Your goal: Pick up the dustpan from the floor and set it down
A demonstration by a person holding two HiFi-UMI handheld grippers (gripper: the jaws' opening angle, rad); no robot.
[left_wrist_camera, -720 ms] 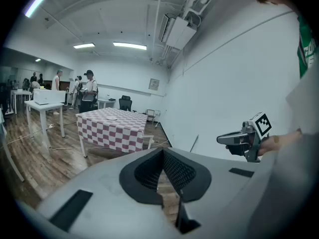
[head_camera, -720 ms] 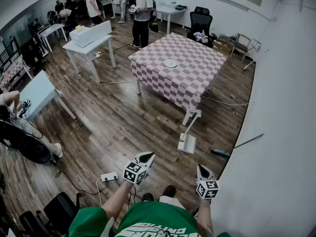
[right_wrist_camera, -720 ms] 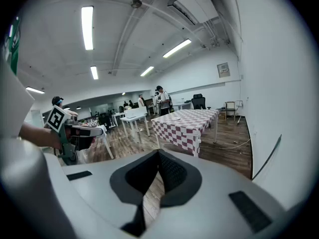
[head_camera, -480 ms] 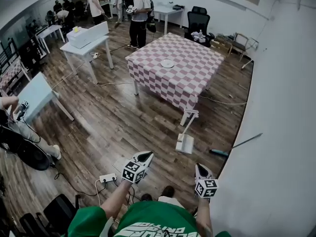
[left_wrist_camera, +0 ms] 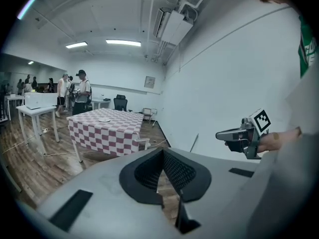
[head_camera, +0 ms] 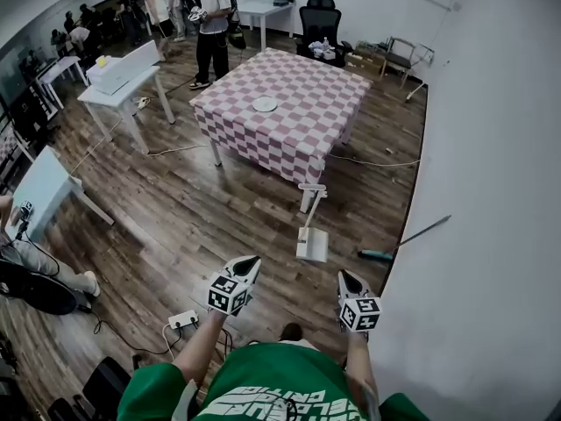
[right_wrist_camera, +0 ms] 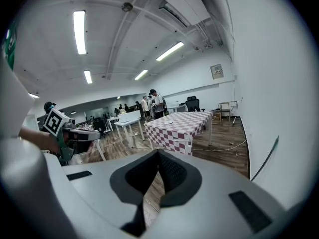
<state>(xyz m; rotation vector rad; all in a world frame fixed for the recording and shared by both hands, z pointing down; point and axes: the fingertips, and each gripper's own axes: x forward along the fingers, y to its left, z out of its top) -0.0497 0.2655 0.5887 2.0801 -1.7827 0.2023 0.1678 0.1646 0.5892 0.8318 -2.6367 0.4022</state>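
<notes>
The dustpan (head_camera: 312,243) stands on the wood floor (head_camera: 202,217) just off the near corner of the checked table (head_camera: 289,112). Its handle is up and it is well apart from both claws. The head view shows this from above, and also a long-handled tool (head_camera: 379,254) lying on the floor a little farther from the table. The left gripper view shows the left claw (left_wrist_camera: 160,156) clenched, tips meeting on nothing, with the table beyond it. The right gripper view shows the right claw (right_wrist_camera: 157,156) likewise clenched and empty, under ceiling lights (right_wrist_camera: 79,31).
</notes>
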